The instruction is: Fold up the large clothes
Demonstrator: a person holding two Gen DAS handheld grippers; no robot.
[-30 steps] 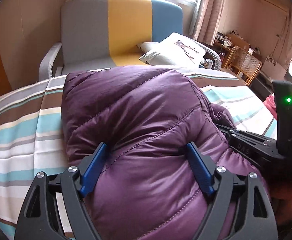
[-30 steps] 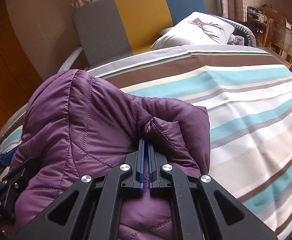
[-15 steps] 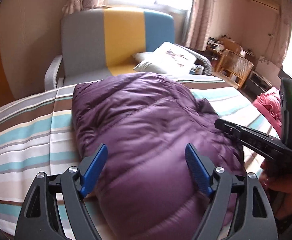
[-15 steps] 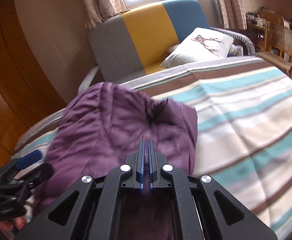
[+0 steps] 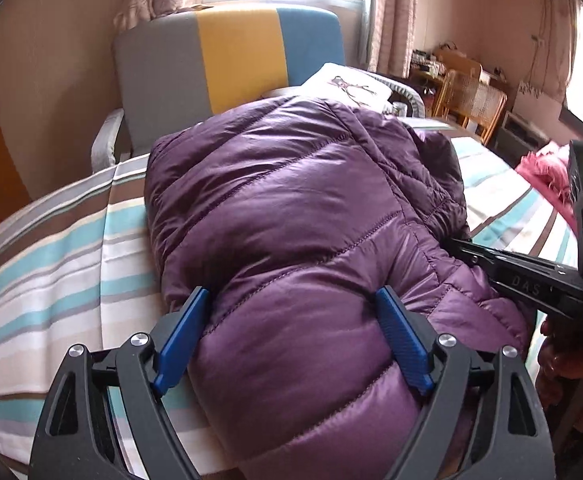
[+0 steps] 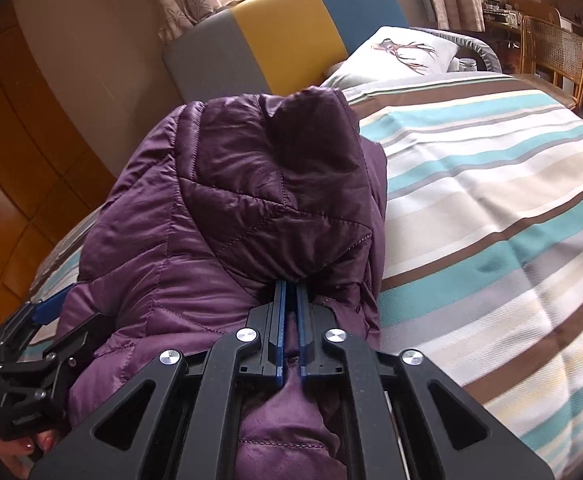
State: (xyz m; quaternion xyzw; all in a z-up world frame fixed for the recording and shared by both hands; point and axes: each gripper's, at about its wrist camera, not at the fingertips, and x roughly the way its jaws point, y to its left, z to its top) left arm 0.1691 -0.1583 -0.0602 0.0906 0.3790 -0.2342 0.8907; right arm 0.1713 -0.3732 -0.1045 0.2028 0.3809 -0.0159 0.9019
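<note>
Our left gripper [image 5: 291, 312] straddles the purple down jacket [image 5: 291, 208], jaws opening wide. Only our right wrist view shows the right gripper [image 6: 289, 284] pinching a jacket fold.

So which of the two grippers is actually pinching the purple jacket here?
The right gripper: its blue pads are shut on a fold of the purple jacket. The left gripper only straddles the padded bulk, its jaws wide and opening.

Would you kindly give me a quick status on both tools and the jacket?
Left tool opening, straddling purple jacket. Right tool shut on jacket fold. Jacket bundled on striped bed. Nothing in the way.
</note>
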